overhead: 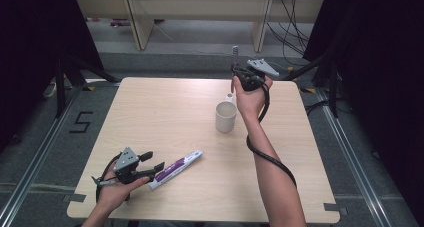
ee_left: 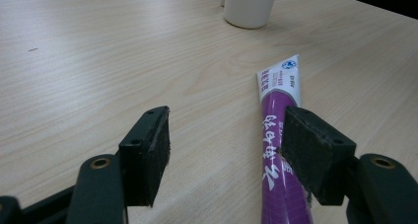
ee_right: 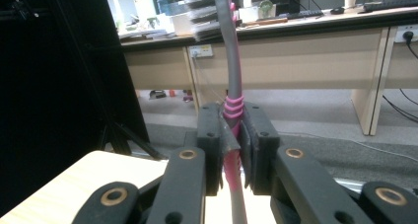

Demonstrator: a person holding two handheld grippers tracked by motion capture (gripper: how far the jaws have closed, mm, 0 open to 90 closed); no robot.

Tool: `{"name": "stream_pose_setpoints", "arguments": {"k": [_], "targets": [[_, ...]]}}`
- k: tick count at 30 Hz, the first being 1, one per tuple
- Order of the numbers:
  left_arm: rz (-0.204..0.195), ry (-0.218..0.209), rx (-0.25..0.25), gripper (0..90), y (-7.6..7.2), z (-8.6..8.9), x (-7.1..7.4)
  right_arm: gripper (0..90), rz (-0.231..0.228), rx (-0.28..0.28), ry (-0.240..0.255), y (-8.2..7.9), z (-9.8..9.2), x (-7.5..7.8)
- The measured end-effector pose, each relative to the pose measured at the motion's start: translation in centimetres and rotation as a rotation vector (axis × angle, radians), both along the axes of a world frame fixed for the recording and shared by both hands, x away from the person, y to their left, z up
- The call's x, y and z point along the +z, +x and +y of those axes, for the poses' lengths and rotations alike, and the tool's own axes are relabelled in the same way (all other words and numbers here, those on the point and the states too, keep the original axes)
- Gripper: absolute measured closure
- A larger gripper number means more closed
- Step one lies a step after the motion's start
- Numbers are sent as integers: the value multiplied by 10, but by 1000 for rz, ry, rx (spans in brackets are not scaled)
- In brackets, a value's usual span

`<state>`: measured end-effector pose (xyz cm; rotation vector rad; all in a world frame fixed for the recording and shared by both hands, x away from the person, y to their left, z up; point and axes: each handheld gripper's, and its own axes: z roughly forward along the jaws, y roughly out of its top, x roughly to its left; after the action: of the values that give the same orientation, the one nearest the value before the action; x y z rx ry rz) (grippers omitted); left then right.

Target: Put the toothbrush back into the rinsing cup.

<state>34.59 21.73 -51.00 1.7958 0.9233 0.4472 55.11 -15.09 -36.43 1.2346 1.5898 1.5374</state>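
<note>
The toothbrush (ee_right: 231, 61) is standing upright in the right gripper (ee_right: 231, 150), which is clamping its grey and pink handle between both pads; its bristle head is showing blurred at the top of the right gripper view. In the high view the right gripper (overhead: 248, 77) is being held up over the far edge of the worktop (overhead: 165, 117), with the toothbrush (overhead: 235, 53) sticking up above it and the cable (overhead: 267, 154) looping down along the person's forearm. Just below that hand a white cup (overhead: 225, 116) is sitting on the worktop, upright and a little right of the middle.

The left gripper (overhead: 151, 160) is resting low near the front left corner, held in the person's left hand (overhead: 119, 187). Its jaws are standing wide apart and are gripping nothing. A purple and white toothpaste tube (overhead: 176, 169) is lying flat on the worktop just beside it, running slantwise from the front toward the cup. In the left gripper view the toothpaste tube (ee_left: 280, 135) is passing under the right-hand pad (ee_left: 315, 152), so that it is lying at the edge of the gap rather than in the middle of it; I cannot tell whether the pad is touching it. The cup (ee_left: 249, 6) is showing farther off at the top of that view, well apart from the tube.
</note>
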Motion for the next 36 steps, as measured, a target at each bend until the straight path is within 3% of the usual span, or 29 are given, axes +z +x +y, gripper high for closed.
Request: {"name": "stream_pose_setpoints", "arguments": {"k": [20, 26, 36], "targets": [[-4, -20, -9, 350, -1, -2, 0, 802, 25, -13, 6, 12, 2, -14], [-3, -7, -12, 350, 0, -1, 0, 802, 19, -6, -4, 14, 1, -16], [-5, -14, -11, 350, -1, -1, 0, 802, 49, -5, -10, 17, 3, -24]]}}
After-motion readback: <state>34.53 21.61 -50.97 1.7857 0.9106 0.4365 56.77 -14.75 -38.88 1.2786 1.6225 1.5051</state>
